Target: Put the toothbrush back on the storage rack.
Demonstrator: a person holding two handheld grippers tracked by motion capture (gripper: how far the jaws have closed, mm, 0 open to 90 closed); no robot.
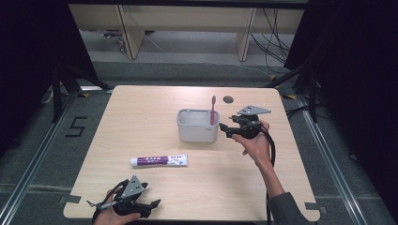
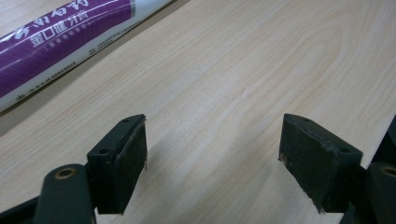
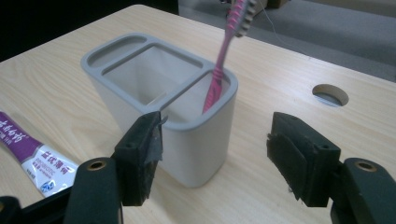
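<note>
The toothpaste tube (image 1: 159, 161) lies flat mid-tabletop (image 1: 141, 117), likely light, soft and slick, best pinched across its firmer body. The pink toothbrush (image 3: 224, 60) leans in the grey holder (image 3: 187, 140). The left gripper (image 2: 212, 158) and right gripper (image 3: 215, 149) both gape empty.

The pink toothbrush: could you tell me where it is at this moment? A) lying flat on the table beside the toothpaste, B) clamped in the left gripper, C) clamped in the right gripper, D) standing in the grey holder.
D: the pink toothbrush stands tilted in an end compartment of the grey holder, and the right gripper is open beside the holder, gripping nothing.
</note>
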